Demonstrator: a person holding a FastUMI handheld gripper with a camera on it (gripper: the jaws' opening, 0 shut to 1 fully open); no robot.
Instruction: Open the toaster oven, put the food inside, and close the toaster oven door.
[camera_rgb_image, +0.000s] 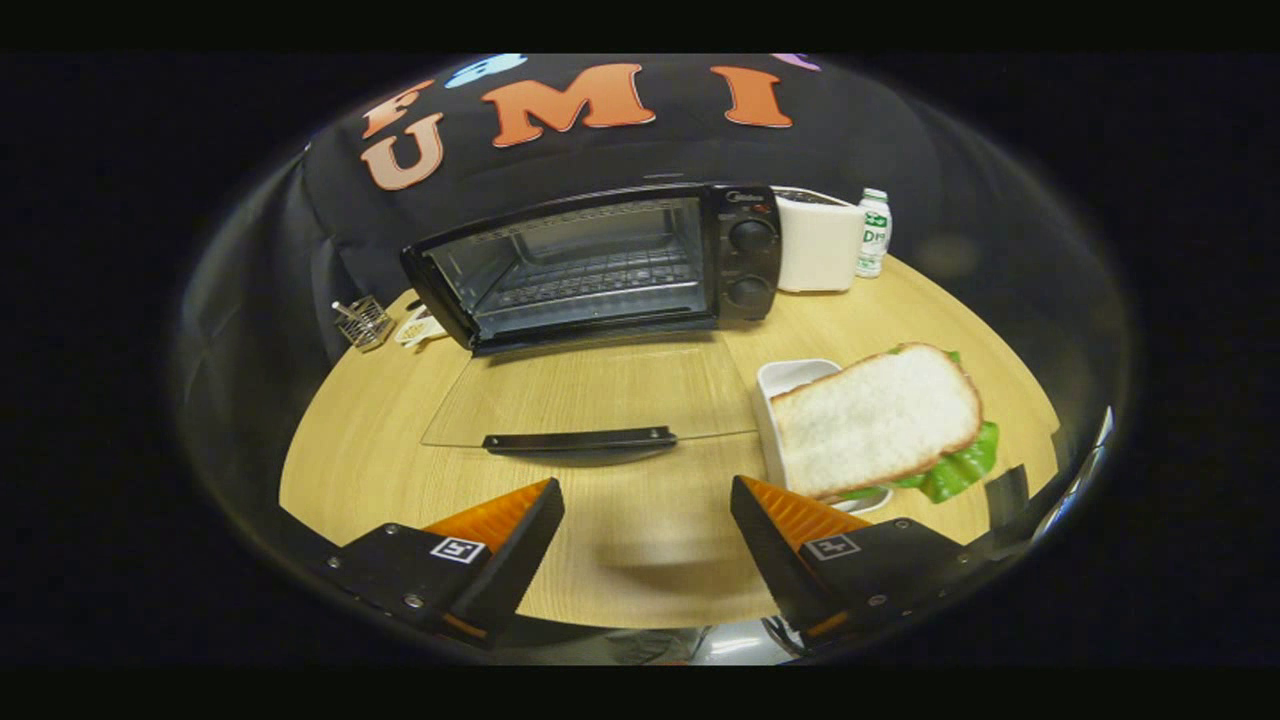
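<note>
The black toaster oven (600, 265) stands at the back of the round wooden table (640, 560). Its glass door (590, 395) lies folded down flat toward me, with the dark handle (580, 440) along its front edge. The wire rack inside is bare. A sandwich (880, 420) of white bread and green lettuce rests across a small white dish (790, 380), right of the door and just ahead of my right finger. My gripper (645, 505) is open above the table, short of the door handle, with nothing between its fingers.
A white appliance (815, 245) and a small bottle (873, 233) stand right of the oven. A small wire basket (363, 322) and a white object (420, 325) sit to its left. Bare tabletop lies between my fingers and the door.
</note>
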